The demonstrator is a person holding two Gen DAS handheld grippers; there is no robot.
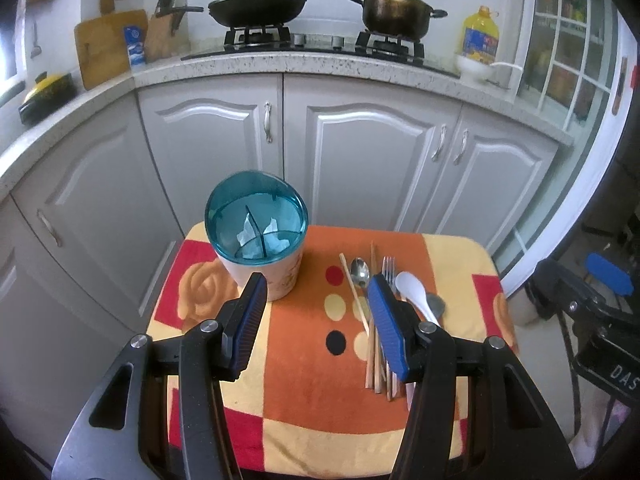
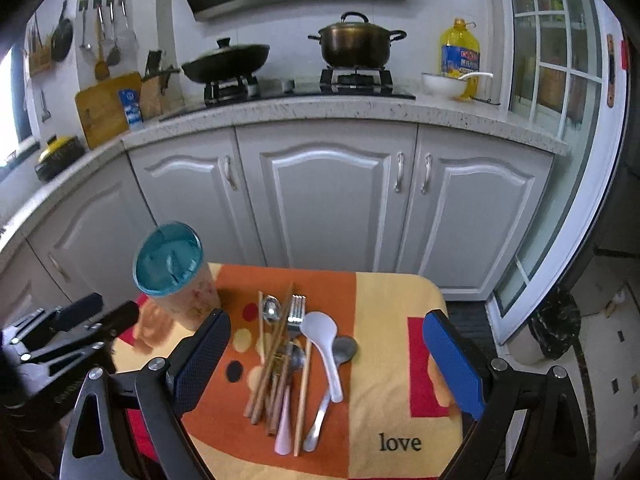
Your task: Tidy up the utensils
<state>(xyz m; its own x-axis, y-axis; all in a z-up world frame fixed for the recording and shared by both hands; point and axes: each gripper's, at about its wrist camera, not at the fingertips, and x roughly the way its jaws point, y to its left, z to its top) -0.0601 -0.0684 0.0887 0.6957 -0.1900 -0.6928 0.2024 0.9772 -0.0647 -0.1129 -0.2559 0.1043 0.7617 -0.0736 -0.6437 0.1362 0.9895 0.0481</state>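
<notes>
**Both grippers hang open above the table, and nothing is picked up yet.**

Left wrist view: The left gripper (image 1: 316,320) has its fingers spread wide with nothing between them. The utensil holder (image 1: 260,256), a cup with a blue divided top, stands at about 11 o'clock from it on the cloth (image 1: 304,400). Its slots face up so things can drop in. The utensil pile (image 1: 380,320) lies at 3 o'clock, partly behind the right-hand finger.

Right wrist view: The right gripper (image 2: 340,364) is also spread wide and empty. It sits right over the pile, probably to grab one piece. I see chopsticks (image 2: 276,356), a fork (image 2: 296,314), a metal spoon (image 2: 271,310) and a white rice paddle (image 2: 326,348), all mixed together and touching. The holder (image 2: 176,276) is at 10 o'clock.
</notes>
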